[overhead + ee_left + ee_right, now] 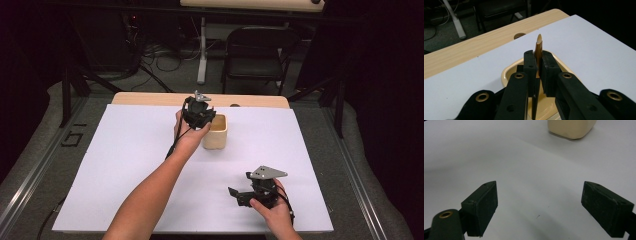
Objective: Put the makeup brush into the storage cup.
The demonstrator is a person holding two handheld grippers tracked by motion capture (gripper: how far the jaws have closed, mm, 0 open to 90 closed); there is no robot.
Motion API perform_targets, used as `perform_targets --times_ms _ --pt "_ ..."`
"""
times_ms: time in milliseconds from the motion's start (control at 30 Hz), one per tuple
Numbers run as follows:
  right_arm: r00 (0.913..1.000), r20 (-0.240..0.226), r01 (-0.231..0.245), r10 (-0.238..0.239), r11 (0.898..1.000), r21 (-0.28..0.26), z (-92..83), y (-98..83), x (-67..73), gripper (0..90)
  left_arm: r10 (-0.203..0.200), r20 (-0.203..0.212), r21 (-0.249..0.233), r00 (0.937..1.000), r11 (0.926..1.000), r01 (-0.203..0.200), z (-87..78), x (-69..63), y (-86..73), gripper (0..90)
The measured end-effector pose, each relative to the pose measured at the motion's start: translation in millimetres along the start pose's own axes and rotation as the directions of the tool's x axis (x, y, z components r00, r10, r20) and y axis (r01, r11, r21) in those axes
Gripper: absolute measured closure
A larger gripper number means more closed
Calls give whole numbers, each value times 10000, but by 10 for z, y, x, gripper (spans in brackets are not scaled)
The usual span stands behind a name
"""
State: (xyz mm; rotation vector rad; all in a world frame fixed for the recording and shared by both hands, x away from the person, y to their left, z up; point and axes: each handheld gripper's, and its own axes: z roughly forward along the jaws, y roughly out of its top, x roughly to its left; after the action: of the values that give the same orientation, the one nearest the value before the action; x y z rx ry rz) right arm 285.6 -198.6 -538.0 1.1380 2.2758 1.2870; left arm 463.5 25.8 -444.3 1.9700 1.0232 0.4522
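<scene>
Now the white tabletop (pixel 125 165) spreads beneath both sets of jaws. Next, the cream cup (pixel 507 72) sits right under the left gripper (pixel 538 67), clenched on a thin amber stick (pixel 539 46); dropping it in remains. Meanwhile the right gripper (pixel 540 207) idles, jaws spread wide, nothing between them.

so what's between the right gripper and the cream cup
Nothing: the stretch from the open right gripper to the cream cup is bare white table cover, as the right gripper view shows; the high view shows it too.
</scene>
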Motion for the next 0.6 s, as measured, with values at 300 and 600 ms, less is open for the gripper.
perform_targets --times_ms 300,600 --pt "10000 -24 16 -16 10000 17 0 -1 4 141 153 -90 126 9998 9998 -152 35 -19 -28 837" --pt "10000 -19 19 -19 10000 23 1 -1 2 142 102 -93 195 9999 9998 -100 55 -20 -51 836"
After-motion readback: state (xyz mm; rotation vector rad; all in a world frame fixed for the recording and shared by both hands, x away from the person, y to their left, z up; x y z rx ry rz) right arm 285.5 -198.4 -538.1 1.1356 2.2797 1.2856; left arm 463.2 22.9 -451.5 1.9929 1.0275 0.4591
